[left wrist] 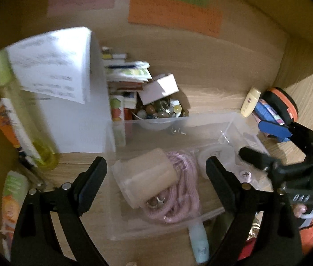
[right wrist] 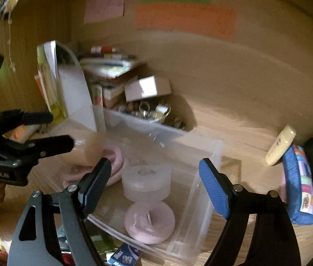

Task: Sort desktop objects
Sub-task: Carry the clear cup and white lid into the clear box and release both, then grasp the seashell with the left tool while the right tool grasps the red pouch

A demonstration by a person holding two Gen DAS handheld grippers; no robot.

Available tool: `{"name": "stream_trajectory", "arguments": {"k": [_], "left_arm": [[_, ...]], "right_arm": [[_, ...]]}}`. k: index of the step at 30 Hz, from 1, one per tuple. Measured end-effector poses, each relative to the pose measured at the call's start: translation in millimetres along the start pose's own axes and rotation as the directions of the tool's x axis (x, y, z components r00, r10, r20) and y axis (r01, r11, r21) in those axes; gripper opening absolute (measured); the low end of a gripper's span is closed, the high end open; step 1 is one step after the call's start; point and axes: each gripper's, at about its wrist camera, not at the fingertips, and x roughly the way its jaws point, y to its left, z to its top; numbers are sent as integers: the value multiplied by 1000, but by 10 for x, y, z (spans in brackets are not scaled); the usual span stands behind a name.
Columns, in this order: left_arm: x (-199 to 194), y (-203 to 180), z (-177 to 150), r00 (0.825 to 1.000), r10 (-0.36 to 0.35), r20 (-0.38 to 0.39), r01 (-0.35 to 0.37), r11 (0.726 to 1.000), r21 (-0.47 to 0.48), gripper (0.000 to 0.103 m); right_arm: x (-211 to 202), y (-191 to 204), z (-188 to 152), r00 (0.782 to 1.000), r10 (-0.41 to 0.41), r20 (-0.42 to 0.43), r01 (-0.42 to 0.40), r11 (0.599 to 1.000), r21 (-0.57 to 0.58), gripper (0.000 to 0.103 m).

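On the wooden desk, a clear bin holds pink cord and round cases.

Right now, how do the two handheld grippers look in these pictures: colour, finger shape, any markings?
Both are black plastic tools with two long tapering fingers and silver pivot bolts. The right gripper carries ribbed blue pads on its fingertips. The left gripper shows dark pads, and its body bears small white lettering in the right wrist view, too blurred to read. No cables are visible on either one.
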Motion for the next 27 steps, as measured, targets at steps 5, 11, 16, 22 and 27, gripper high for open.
{"name": "stream_trajectory", "arguments": {"k": [5, 11, 16, 22, 27], "left_arm": [[-391, 118, -67, 997, 41, 65, -40, 999, -6, 97], [-666, 288, -219, 995, 67, 72, -65, 997, -33, 98], [-751, 359, -467, 995, 84, 45, -82, 996, -36, 98], [-662, 370, -796, 995, 96, -21, -96, 995, -4, 98], [-589, 390, -1014, 994, 86, -71, -86, 996, 5, 98]], "right_arm": [[-298, -67, 22, 998, 20, 52, -22, 999, 39, 83], [-600, 41, -144, 998, -8, 63, 7, 1000, 12, 85], [-889, 182, -322, 995, -13, 97, 12, 1000, 8, 85], [-1067, 358, -543, 995, 4, 95, -4, 1000, 2, 86], [-1002, 444, -750, 999, 18, 38, -19, 1000, 24, 86]]}}
